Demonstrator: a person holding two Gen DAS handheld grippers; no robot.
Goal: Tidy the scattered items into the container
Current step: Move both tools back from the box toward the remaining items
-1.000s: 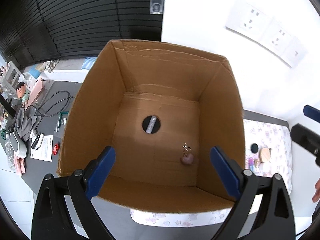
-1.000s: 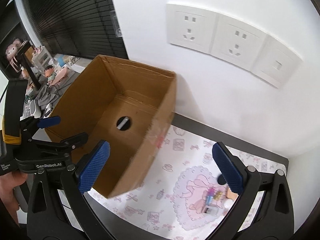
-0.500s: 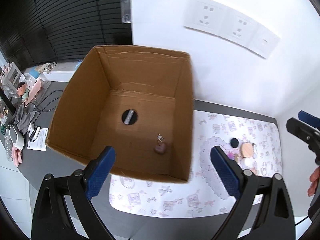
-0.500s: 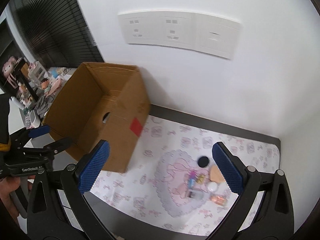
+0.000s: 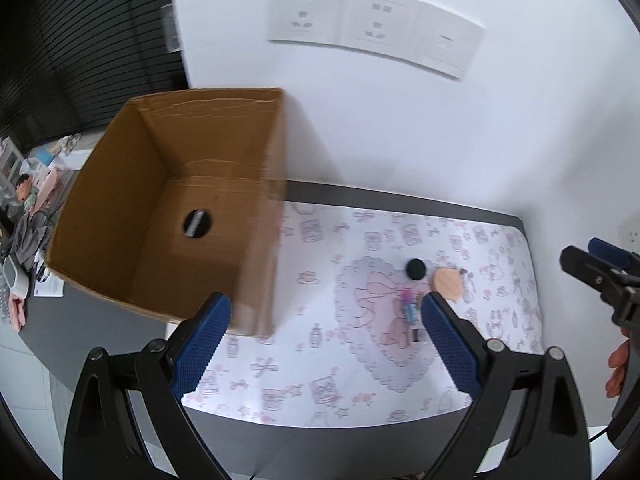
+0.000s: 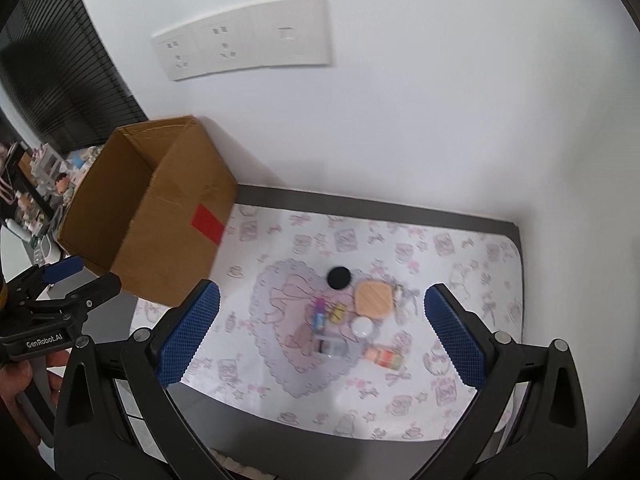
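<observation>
Two hand-held grippers are up over the desk (image 6: 360, 200) and neither is carrying anything. What matters for the next move is where the little pile sits: it's on the heart print of the mat (image 6: 460, 248), straight ahead of and below the right hand-held gripper (image 6: 318, 334), pretty much framed between its blue pads (image 6: 188, 336). From the left hand-held gripper (image 5: 326, 346) the same pile lies off to its right, partly hidden behind its right finger. So I'd say the right one is nearer and better lined up.

In the pile: a black disc (image 6: 339, 277) at the far side, a tan square (image 6: 373, 298) just beside it, a white cap (image 6: 363, 328), a small yellow bit (image 6: 337, 313), a pink tube (image 6: 319, 314) with its long axis running roughly away from the gripper, and a striped roll (image 6: 384, 356) lying crosswise at the near edge. It's too blurry to name them better.

The box (image 6: 152, 216) stands well apart to the left, open on top, with one dark round thing (image 5: 197, 223) already on its floor.

Both sets of jaws are spread wide, touching nothing. The roll or cap looks like the easiest first grab.
</observation>
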